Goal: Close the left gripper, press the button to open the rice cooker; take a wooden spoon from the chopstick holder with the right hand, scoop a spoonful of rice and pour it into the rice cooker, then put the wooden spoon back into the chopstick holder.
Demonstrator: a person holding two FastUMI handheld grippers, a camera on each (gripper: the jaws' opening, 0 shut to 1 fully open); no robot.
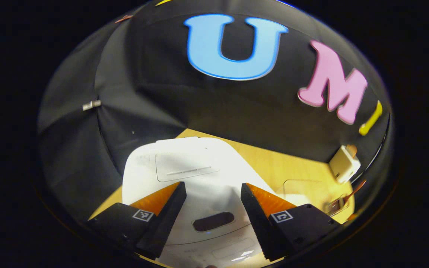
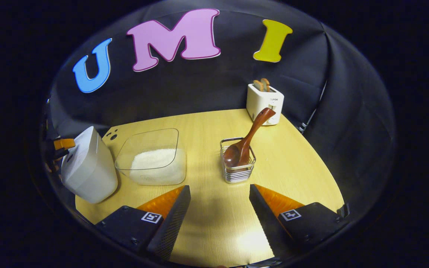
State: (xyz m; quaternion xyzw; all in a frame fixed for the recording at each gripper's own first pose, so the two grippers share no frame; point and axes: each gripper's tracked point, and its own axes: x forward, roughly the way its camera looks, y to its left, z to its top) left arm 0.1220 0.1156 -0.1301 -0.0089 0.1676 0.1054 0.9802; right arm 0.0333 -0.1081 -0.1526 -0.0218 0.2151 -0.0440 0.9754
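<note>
Right gripper view takes in the wooden table [image 2: 207, 123] across the middle of the frame, with the white rice cooker [image 2: 88, 167] at the left edge, its lid down. Just right of the rice cooker sits a clear container [image 2: 151, 156] holding a bed of white rice [image 2: 155, 163]. A white toaster [image 2: 264, 102] stands at the table's far edge, upper right of centre (two slices poking out of its slots). Near the middle of the frame is the wire chopstick holder [image 2: 238, 163], and the wooden spoon [image 2: 248, 137] stands in it bowl-down, its handle leaning toward the toaster. The right gripper [image 2: 220, 208] hangs at the bottom of the frame, fingers wide apart, over bare tabletop and well short of the holder. In the left gripper view, the left gripper [image 1: 213, 208] hovers over the rice cooker's lid at bottom centre, fingers spread, with the dark oval button [image 1: 213, 221] between them.
</note>
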